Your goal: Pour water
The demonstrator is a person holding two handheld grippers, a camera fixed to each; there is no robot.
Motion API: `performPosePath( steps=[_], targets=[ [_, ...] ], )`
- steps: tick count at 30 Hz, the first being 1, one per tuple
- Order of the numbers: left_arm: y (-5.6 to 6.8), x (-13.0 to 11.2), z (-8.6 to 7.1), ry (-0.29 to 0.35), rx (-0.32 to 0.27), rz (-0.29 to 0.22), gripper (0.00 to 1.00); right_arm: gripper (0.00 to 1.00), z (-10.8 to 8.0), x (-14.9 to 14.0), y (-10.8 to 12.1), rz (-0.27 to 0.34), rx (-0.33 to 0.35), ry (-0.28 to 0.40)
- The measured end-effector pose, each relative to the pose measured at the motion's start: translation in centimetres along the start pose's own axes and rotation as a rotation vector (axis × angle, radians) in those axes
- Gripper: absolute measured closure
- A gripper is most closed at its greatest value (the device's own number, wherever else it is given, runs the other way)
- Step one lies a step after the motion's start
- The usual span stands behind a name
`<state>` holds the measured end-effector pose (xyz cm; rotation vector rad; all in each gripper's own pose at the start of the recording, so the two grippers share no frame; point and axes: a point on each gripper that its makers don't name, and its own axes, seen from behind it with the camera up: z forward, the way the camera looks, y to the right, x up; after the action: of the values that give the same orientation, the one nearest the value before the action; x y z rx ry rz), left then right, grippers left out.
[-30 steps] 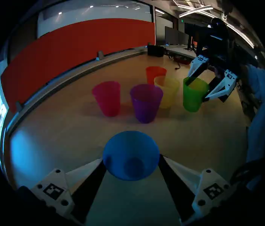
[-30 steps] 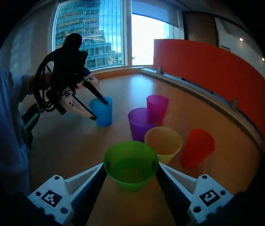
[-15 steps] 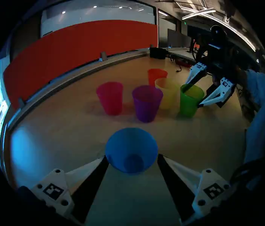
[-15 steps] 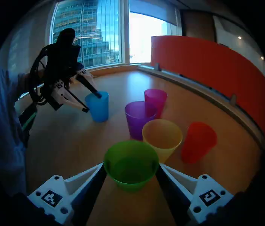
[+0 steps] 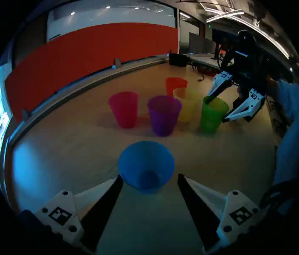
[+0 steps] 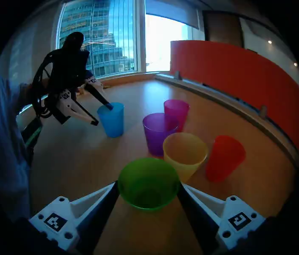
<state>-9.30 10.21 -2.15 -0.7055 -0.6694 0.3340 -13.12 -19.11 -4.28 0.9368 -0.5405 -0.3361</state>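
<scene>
The green cup (image 6: 148,183) stands on the wooden table (image 6: 77,157), pinched between the fingers of the right gripper (image 6: 148,184) and just beside the yellow cup (image 6: 184,153). The blue cup (image 5: 146,165) sits well apart (towards the window (image 6: 119,38)), between the spread fingers of the left gripper (image 5: 150,176), which don't quite grip it.

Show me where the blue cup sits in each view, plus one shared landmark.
Left gripper view: blue cup low centre, the nearest cup.
Right gripper view: upper left, left of the purple cup.
Shared landmark: the purple cup, near mid-frame in both.
</scene>
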Motion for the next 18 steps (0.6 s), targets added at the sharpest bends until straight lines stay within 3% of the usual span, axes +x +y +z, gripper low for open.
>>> performPosePath(
  steps=[18],
  targets=[
    [-0.4, -1.2, -2.7, 0.015, 0.058, -0.025, 0.05, 0.01, -4.5, -1.7, 1.1, 0.029, -0.106, 0.015]
  ],
)
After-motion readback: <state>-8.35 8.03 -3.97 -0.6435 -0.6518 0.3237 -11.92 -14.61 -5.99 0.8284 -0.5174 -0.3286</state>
